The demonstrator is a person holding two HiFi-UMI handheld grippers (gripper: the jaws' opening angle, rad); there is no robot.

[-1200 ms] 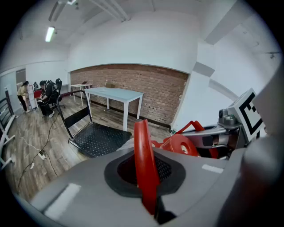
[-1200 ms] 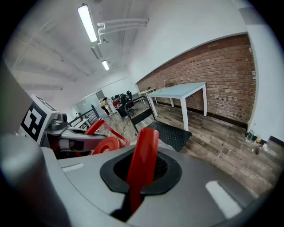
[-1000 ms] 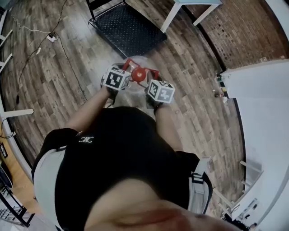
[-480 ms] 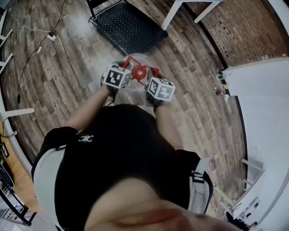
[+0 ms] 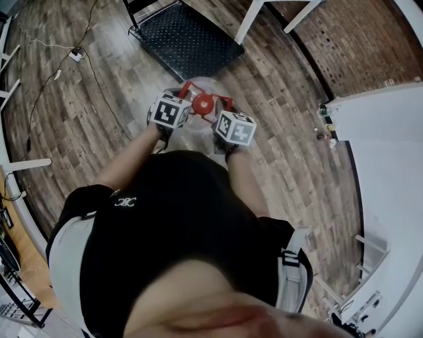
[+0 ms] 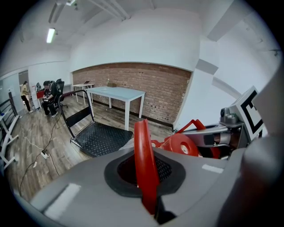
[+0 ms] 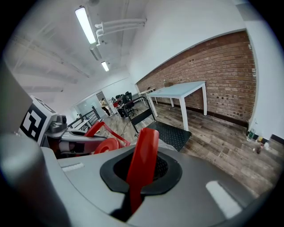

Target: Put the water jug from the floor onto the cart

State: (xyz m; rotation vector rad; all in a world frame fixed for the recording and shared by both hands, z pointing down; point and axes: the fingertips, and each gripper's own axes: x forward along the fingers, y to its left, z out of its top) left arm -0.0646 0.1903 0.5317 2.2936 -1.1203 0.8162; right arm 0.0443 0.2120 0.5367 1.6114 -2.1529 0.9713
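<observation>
The water jug [image 5: 206, 86] is a clear bottle with a red cap [image 5: 203, 103] and red handle loops, just in front of the person's body. My left gripper [image 5: 186, 94] is shut on the left red handle [image 6: 144, 164]. My right gripper [image 5: 221, 107] is shut on the right red handle [image 7: 142, 162]. Each gripper view shows the cap [image 6: 179, 144] [image 7: 105, 146] and the other gripper beside it. The black flat cart [image 5: 185, 41] lies on the floor ahead, its handle folded up [image 6: 77, 116]. The jug's base is hidden by the grippers.
A white table [image 5: 264, 10] stands behind the cart by the brick wall [image 6: 146, 88]. A cable with a power strip [image 5: 76, 55] runs over the wood floor at left. A white wall corner with small bottles [image 5: 324, 125] is at right. People sit at desks far left [image 6: 49, 97].
Both grippers and the jug have edged slightly up the picture, toward the cart. The grips on the handles are unchanged.
</observation>
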